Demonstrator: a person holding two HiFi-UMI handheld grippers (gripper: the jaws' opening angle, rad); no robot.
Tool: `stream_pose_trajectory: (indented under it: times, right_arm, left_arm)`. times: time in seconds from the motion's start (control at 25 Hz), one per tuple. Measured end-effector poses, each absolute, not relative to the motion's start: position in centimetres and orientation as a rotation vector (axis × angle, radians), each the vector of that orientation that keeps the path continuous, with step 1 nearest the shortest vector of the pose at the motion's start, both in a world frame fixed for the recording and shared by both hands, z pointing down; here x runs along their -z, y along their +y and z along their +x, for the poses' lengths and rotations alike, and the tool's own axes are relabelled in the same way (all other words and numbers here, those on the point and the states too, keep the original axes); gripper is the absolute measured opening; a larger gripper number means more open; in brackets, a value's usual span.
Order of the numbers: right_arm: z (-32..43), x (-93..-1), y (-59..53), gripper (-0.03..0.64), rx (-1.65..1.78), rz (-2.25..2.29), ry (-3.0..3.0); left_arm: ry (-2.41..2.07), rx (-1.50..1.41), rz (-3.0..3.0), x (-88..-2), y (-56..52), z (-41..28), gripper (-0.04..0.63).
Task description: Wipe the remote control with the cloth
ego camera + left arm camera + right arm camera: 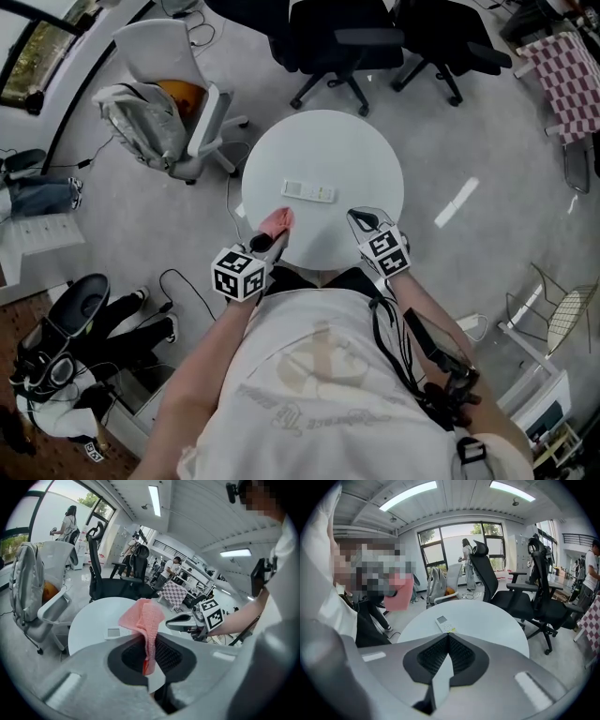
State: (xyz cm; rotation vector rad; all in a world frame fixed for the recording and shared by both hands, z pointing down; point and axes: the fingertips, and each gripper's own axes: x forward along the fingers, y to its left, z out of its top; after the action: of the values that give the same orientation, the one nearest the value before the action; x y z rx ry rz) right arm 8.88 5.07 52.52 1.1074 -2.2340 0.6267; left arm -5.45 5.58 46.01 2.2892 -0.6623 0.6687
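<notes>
A person's white printed T-shirt (pixel 309 375) fills the bottom of the head view, with both bare forearms reaching forward to the table. The round white table (pixel 361 141) stands on a pale grey floor. Beyond its far edge stand two black office chairs (pixel 337 42), and off its left edge is a white office chair (pixel 187 112) with a grey backpack slung on it.

The left gripper (pixel 274 239) hangs at the table's near-left edge, and its jaws are clamped on a pink textured cloth (pixel 143 620). The cloth stands up out of the jaws in a loose fold, and its free end hangs over the near-left edge of the tabletop.

The right gripper (pixel 361 221) sits over the near-right edge, tilted down toward the table. In the right gripper view its jaws are pressed together with nothing between them.

The slim white remote control (pixel 308 191) lies flat near the middle of the table, a little toward the near edge. Its small screen end points toward the left edge. It lies between and beyond the two grippers, clear of both, and the cloth does not touch it.
</notes>
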Motion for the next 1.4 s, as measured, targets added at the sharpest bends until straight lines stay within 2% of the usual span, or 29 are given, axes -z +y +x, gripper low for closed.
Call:
stream_pose_trajectory:
  times: [0.72,0.84,0.96,1.2,1.4]
  right_arm:
    - [6.9,-58.7,2.5,0.022,-0.426,0.803,-2.078]
    - [6.6,-60.0,2.2,0.068,-0.403,0.751,-2.068]
    - [6.7,-61.0,1.9,0.151,-0.389,0.700,-2.069]
    - [6.4,-62.3,2.0,0.271,-0.350,0.568,-2.113]
    - [5.8,-62.9,1.1,0.273,-0.309,0.518,-2.150]
  left_arm:
    - [-0.422,-0.803,2.230,-52.5,0.5,-1.1,0.021]
    - [-0.391,-0.821,2.218,-53.6,0.0,-0.6,0.022]
    - [-0.362,-0.836,2.218,-54.3,-0.3,0.1,0.021]
    - [-0.350,-0.839,2.207,-54.6,-0.4,1.8,0.021]
    - [-0.359,-0.846,2.189,-55.1,-1.0,2.2,0.021]
